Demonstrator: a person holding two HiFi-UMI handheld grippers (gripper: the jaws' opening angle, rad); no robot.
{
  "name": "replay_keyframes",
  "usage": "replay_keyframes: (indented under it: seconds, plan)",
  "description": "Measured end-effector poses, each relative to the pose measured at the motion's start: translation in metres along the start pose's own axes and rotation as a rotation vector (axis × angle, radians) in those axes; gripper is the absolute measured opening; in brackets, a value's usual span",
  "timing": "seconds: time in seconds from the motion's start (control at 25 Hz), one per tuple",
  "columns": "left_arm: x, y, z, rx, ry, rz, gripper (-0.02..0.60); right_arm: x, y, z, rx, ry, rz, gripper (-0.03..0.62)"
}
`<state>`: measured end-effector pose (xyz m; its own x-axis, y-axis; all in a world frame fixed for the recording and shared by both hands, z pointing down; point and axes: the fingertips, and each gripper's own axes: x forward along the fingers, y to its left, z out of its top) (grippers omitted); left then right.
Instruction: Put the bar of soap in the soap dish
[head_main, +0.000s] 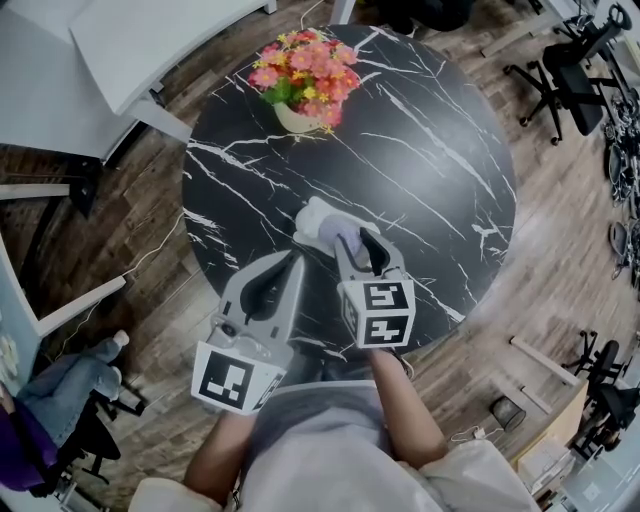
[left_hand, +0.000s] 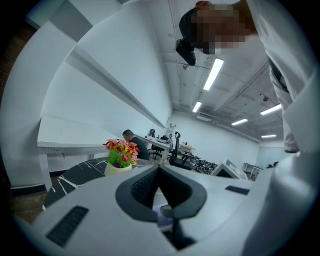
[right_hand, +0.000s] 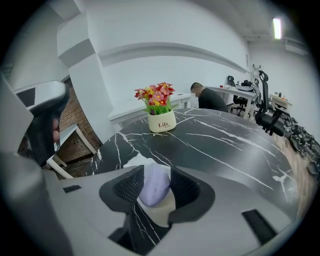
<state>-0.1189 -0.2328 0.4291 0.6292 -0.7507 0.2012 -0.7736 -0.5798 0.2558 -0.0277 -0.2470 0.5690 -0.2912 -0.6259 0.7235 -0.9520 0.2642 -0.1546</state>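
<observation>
A lavender bar of soap (head_main: 346, 233) lies in a white soap dish (head_main: 314, 217) near the front middle of the black marble table (head_main: 430, 150). My right gripper (head_main: 352, 242) reaches down over the dish. In the right gripper view the soap (right_hand: 154, 184) sits between the wide-apart jaws of my right gripper (right_hand: 152, 176), resting on the dish (right_hand: 134, 161), and the pads do not press on it. My left gripper (head_main: 293, 262) hovers just left of the dish with its fingertips together and nothing in them (left_hand: 159, 169).
A cream pot of pink and red flowers (head_main: 305, 85) stands at the table's far side. White desks (head_main: 120, 50) are to the left, office chairs (head_main: 565, 75) to the right. The table's front edge lies just below both grippers.
</observation>
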Motion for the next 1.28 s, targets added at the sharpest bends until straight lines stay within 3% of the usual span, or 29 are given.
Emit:
replay_keyframes:
  seconds: [0.32,0.68,1.08,1.28]
  plan:
    - [0.002,-0.006,0.001,0.0,-0.008,-0.009,0.003,-0.014,-0.006,0.005,-0.014,-0.048,0.012,0.165]
    - [0.001,-0.018,0.017,0.023,-0.023,-0.02,0.003,-0.072,0.008,0.049,-0.062,-0.259,0.078,0.031]
    - [0.003,-0.052,0.047,0.053,-0.028,-0.067,0.003,-0.158,0.014,0.108,-0.118,-0.475,0.108,0.015]
    - [-0.004,-0.07,0.08,0.127,-0.062,-0.08,0.003,-0.205,0.023,0.135,-0.156,-0.566,0.134,0.012]
